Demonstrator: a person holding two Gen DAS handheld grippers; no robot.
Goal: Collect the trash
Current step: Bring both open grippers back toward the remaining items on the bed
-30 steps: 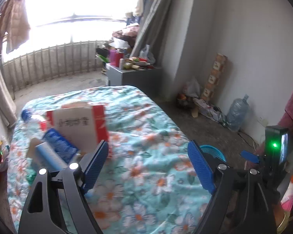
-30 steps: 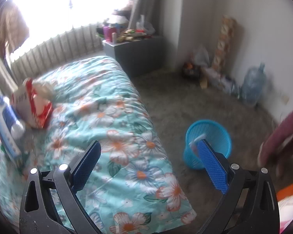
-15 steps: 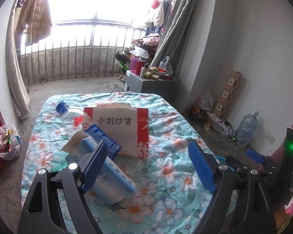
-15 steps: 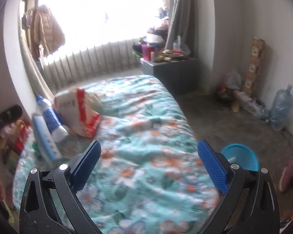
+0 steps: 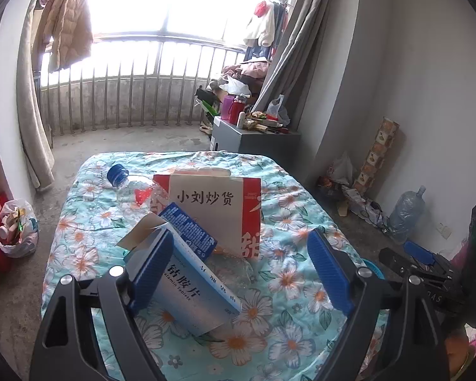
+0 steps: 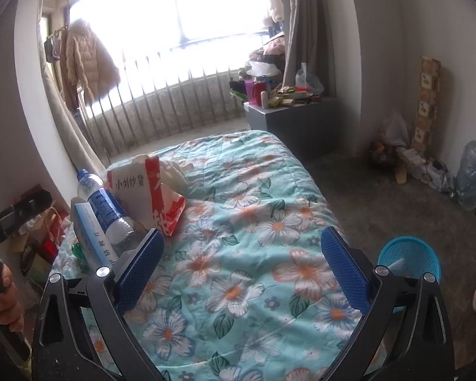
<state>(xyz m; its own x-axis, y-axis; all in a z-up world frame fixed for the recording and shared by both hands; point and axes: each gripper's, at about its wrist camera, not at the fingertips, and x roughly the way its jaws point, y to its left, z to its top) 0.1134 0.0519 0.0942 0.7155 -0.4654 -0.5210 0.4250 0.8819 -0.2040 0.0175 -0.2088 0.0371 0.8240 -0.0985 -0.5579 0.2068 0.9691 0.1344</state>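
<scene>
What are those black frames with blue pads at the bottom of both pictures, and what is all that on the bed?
They are two hand-held grippers, no robot arm: a person carries one in each hand, and a camera on each looks forward along its fingers. One picture comes from the left gripper, the other from the right gripper. Both stand open and hold nothing. On the floral bedspread lies the trash: a red and white paper bag, a plastic water bottle with a blue cap and a long tablet box. The blue basket on the floor beside the bed looks like the bin.
</scene>
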